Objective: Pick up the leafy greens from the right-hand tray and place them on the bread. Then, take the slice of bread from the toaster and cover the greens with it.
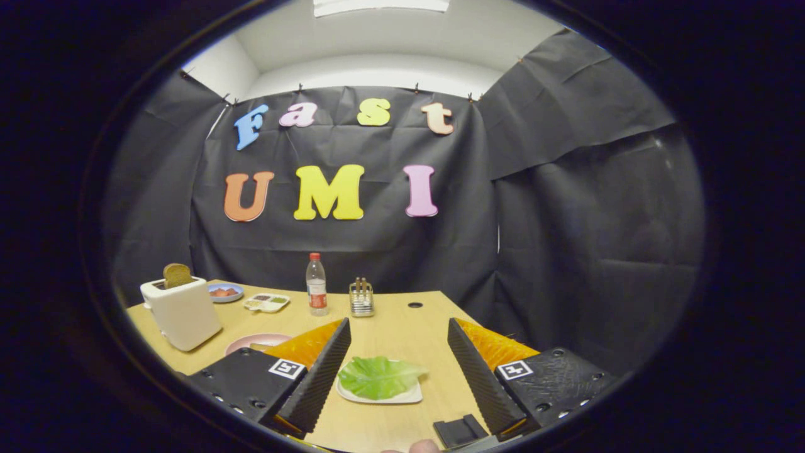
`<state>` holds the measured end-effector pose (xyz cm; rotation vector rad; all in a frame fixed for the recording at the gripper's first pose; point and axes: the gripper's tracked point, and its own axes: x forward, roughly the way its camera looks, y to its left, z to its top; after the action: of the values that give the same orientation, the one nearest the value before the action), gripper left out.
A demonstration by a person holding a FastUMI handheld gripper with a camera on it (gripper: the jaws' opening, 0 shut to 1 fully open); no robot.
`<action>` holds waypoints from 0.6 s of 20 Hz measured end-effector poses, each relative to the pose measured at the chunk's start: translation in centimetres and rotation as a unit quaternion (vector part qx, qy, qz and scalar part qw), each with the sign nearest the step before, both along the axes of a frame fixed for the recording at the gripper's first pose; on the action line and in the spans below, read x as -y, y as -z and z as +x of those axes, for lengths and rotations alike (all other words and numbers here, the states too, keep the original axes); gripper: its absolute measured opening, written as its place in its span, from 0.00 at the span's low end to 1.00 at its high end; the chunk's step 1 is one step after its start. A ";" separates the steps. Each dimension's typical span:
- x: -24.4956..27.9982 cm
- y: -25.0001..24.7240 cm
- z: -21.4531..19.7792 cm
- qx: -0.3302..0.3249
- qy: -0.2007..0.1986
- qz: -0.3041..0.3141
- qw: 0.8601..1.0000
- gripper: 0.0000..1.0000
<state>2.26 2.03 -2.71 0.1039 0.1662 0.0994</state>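
The tongs [396, 355] stand wide open above the wooden table [390, 327], their two fingers spread well apart and holding nothing, touching nothing. Between the fingers, a little nearer the left one, lies the green leaf [379, 376] on a small white tray [402, 397]. The leaf lies flat, its long axis running across from one finger toward the other, with the broad ruffled end near the left finger and the narrower end pointing toward the right finger, where it reaches just past the tray's rim. Beyond the left finger sits a pink plate [251, 341], partly hidden by that finger, so what lies on it cannot be made out. Further off on that side stands a white toaster [182, 313] with a brown slice of bread [177, 275] sticking upright out of its slot. Behind the toaster is a blue dish [224, 292] with something reddish in it, and beside it a small divided tray [266, 302]. Near the back edge of the table stand a clear bottle [316, 285] with a red cap and a small metal rack [361, 297], close to one another
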 end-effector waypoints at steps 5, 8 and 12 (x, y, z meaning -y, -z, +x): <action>0.0 4.2 2.4 -0.082 -0.022 0.068 0.994 0.95; 0.8 6.7 4.0 -0.123 -0.007 0.088 0.988 0.95; 1.1 9.8 6.1 -0.189 0.008 0.121 0.974 0.95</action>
<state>8.35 0.94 -12.47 0.3683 0.5347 0.0835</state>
